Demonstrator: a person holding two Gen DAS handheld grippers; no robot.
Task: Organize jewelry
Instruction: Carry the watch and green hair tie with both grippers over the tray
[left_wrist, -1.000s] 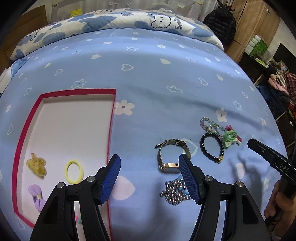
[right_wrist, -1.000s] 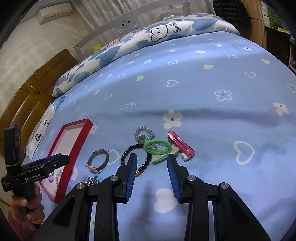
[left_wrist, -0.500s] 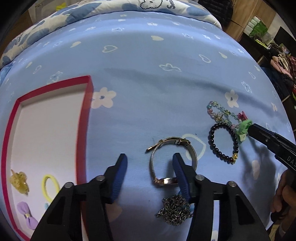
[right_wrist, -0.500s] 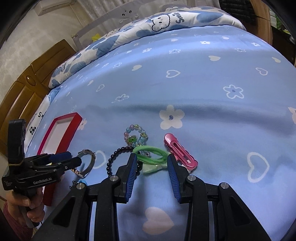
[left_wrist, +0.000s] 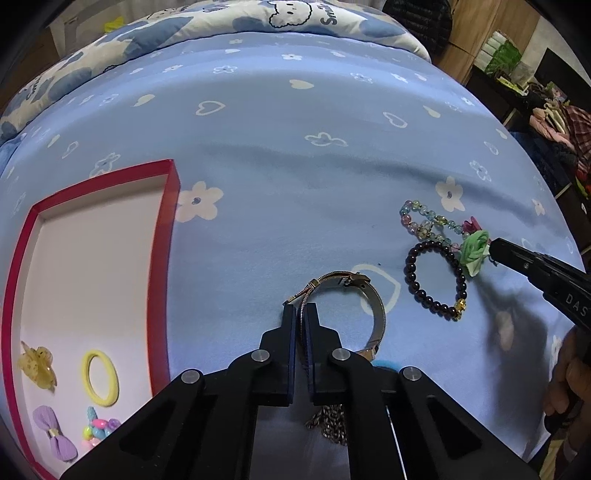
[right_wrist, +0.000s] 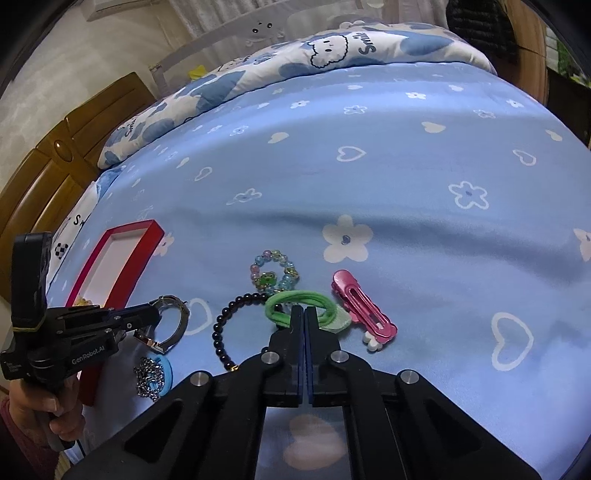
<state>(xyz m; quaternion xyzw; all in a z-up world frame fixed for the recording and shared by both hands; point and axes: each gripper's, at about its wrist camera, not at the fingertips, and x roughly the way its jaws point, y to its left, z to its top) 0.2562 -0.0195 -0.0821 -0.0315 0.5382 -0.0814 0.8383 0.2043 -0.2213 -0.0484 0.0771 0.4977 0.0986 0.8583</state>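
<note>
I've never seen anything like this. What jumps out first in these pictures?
Two black hand-held tools pinch jewelry on a blue bedsheet printed with hearts and flowers: the left tool is shut on a silver mesh-band watch, the right tool on a green hair tie. A red-rimmed white tray at the left already holds a yellow hair ring and a purple bow.

A home bedroom (cartoon quilt (right_wrist: 332, 48), wooden headboard (right_wrist: 55, 155)).

Metal-band watch (left_wrist: 364, 306), black bead bracelet (left_wrist: 436, 282) and green hair tie (right_wrist: 306, 308) lie on blue bedsheet (left_wrist: 295, 166).
</note>
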